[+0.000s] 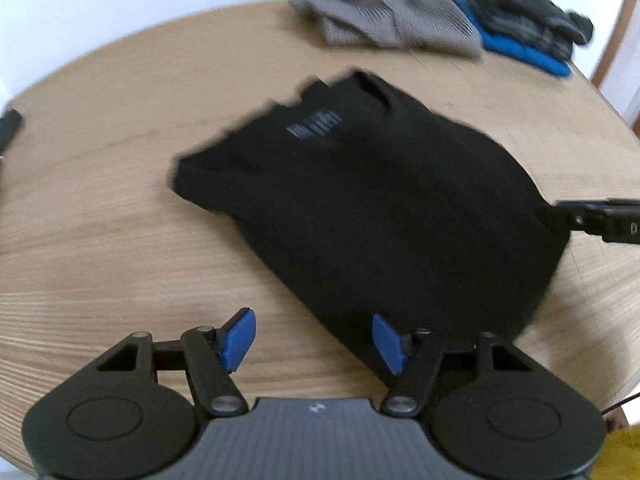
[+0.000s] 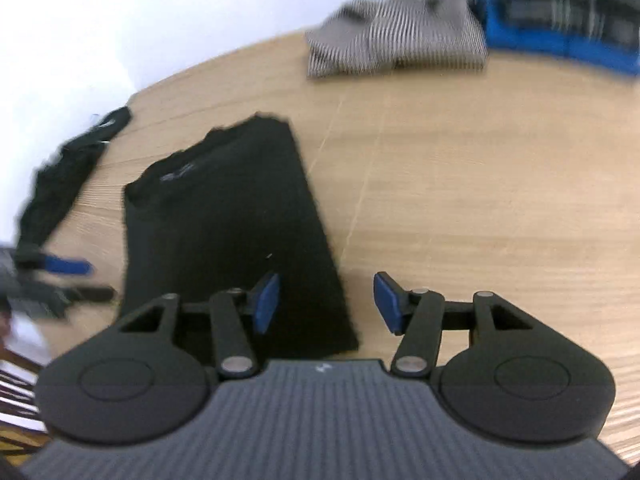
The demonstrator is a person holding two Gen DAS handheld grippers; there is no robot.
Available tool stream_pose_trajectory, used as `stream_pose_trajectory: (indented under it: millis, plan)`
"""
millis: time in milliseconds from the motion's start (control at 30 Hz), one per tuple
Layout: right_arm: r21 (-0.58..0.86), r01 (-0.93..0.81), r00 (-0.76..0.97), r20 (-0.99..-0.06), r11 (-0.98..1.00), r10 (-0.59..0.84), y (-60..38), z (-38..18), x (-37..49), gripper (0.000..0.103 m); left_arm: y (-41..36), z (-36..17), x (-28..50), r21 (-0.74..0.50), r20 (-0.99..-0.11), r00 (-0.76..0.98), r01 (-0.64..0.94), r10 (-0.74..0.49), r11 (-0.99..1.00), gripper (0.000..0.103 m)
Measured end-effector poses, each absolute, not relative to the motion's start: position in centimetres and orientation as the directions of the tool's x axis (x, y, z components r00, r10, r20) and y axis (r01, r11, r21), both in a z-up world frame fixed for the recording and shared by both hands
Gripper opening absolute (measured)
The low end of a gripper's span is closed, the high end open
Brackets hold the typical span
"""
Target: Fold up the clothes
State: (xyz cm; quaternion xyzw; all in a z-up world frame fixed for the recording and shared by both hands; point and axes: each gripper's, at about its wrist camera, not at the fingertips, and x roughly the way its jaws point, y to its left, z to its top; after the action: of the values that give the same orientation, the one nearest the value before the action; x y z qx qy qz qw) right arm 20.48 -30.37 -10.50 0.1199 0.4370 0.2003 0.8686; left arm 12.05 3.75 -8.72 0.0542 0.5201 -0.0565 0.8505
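Observation:
A black shirt (image 1: 360, 200) lies folded into a long rectangle on the wooden table (image 1: 100, 200), its collar and grey print at the far end. My left gripper (image 1: 314, 340) is open and empty, just above the shirt's near left corner. My right gripper (image 2: 326, 304) is open and empty over the shirt's (image 2: 224, 220) near right corner. The right gripper's fingers (image 1: 588, 216) show at the shirt's right edge in the left wrist view. The left gripper (image 2: 64, 266) shows at the left in the right wrist view.
A folded grey striped garment (image 1: 392, 20) lies at the table's far side, next to a stack of dark clothes on a blue one (image 1: 520, 44). Another dark garment (image 2: 60, 180) lies at the table's left edge. A white wall stands behind.

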Motion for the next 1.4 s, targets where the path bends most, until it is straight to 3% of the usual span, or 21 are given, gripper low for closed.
stream_pose_trajectory:
  millis: [233, 367, 433, 667, 933, 967, 1000, 1267, 1400]
  plan:
    - [0.423, -0.500, 0.310, -0.727, 0.756, 0.612, -24.4, -9.6, 15.8, 0.056, 6.8, -8.4, 13.5, 0.043, -0.864, 0.503, 0.056, 0.009, 0.997, 0.067]
    - [0.361, -0.618, 0.254, -0.749, 0.698, 0.612, -21.8, -8.4, 14.3, 0.054, 8.1, -7.5, 14.0, 0.094, -0.845, 0.532, 0.053, 0.051, 0.994, 0.067]
    - [0.337, -0.636, 0.272, -0.744, 0.694, 0.611, -21.8, -6.9, 14.7, 0.054, 8.1, -7.3, 13.9, 0.094, -0.840, 0.541, 0.080, 0.036, 0.992, 0.067]
    - [0.316, -0.621, 0.464, -0.590, 0.717, 0.661, -16.9, -0.5, 22.6, 0.055, 7.1, -8.3, 14.0, 0.073, -0.836, 0.547, 0.175, -0.035, 0.982, 0.067]
    - [0.233, -0.684, 0.354, -0.723, 0.692, 0.594, -2.0, -5.1, 30.9, 0.048, 8.0, -9.9, 14.0, 0.023, -0.851, 0.517, 0.216, -0.094, 0.976, 0.069]
    - [0.217, -0.683, 0.353, -0.737, 0.697, 0.576, -1.3, -5.6, 31.1, 0.036, 8.2, -9.9, 14.1, 0.013, -0.852, 0.514, 0.216, -0.103, 0.976, 0.069]
    - [0.215, -0.678, 0.347, -0.749, 0.703, 0.564, -0.9, -6.2, 31.6, 0.005, 8.4, -9.9, 14.1, 0.004, -0.852, 0.512, 0.217, -0.111, 0.976, 0.069]
    - [0.297, -0.489, 0.403, -0.757, 0.820, 0.514, -4.5, -9.1, 34.8, 0.003, 8.8, -10.7, 14.6, -0.023, -0.865, 0.481, 0.245, -0.142, 0.969, 0.071]
    - [0.379, -0.452, 0.407, -0.717, 0.807, 0.565, -5.7, -9.1, 35.1, 0.006, 8.9, -10.6, 14.7, -0.018, -0.868, 0.475, 0.259, -0.143, 0.966, 0.073]
